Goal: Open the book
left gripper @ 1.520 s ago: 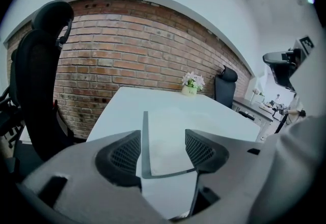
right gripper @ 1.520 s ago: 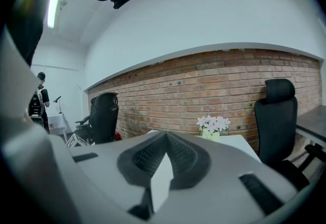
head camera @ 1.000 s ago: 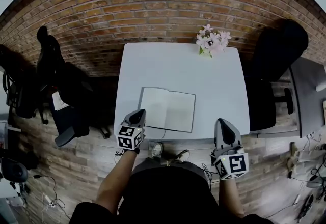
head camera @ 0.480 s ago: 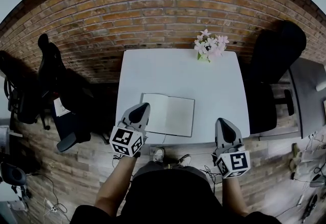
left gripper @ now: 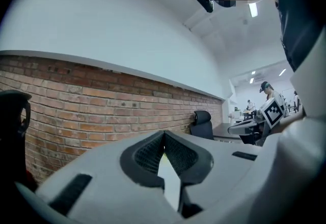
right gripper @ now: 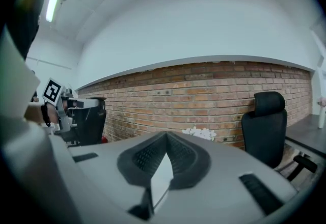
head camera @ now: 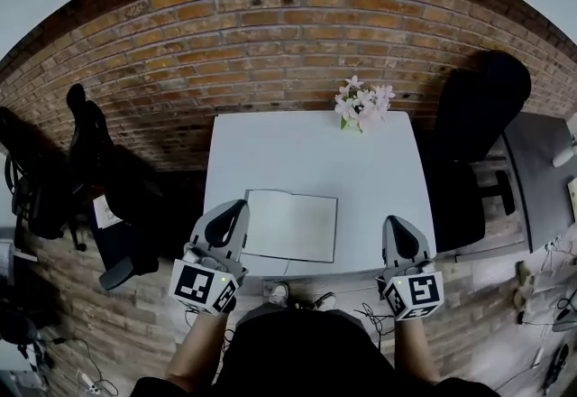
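The book (head camera: 290, 225) lies open on the white table (head camera: 306, 152), near the front edge, with pale blank pages showing. My left gripper (head camera: 236, 206) is held up above the table's front left corner, just left of the book, with its jaws shut and nothing between them. In the left gripper view the gripper (left gripper: 163, 134) points level at the brick wall, and the book is out of sight. My right gripper (head camera: 397, 222) hovers by the front right corner, apart from the book. Its jaws (right gripper: 166, 135) meet at the tips and hold nothing.
A bunch of pink and white flowers (head camera: 361, 104) stands at the table's far edge, against the brick wall. A black office chair (head camera: 478, 106) is to the right of the table, another chair (head camera: 90, 143) to the left. A grey desk (head camera: 541, 170) is at far right.
My left gripper has risen from beside the book's left edge and looms larger in the head view. The right gripper has shifted only slightly. The book has stayed open and still.
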Tool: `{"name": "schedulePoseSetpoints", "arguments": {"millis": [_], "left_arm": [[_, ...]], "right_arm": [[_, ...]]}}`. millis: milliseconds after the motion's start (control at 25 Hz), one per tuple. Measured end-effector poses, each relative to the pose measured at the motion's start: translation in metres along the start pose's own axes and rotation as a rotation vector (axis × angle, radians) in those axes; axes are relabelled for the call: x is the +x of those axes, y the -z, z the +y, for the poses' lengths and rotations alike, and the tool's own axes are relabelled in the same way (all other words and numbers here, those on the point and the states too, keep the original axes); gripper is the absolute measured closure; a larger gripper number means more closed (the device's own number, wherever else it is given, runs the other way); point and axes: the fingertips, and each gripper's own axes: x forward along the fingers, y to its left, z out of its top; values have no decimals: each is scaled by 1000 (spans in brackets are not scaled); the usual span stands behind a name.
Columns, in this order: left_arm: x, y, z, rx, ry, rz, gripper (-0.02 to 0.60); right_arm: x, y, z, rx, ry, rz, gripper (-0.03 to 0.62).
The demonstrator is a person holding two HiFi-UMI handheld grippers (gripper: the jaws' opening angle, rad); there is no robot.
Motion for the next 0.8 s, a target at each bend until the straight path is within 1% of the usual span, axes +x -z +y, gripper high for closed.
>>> {"name": "schedulePoseSetpoints", "arguments": {"millis": [160,320,440,600,800], "left_arm": [[-14,-17,6,25,-29,-29,557],[-15,-23,9,40,-35,-41,557],[-21,-28,11,47,-46,-49,557],[-22,-30,11,43,-55,-61,556],[-19,-27,9,36,-72,-75,556]], "right_arm": [[0,-10,-12,-4,30,-17,583],[-2,-16,-32,-3,69,-25,583],[-4,-21,-38,-6,87,-28,583],[-5,-25,-38,-9,88,-38,583],[-9,-22,-38,26,77,-56,583]]}}
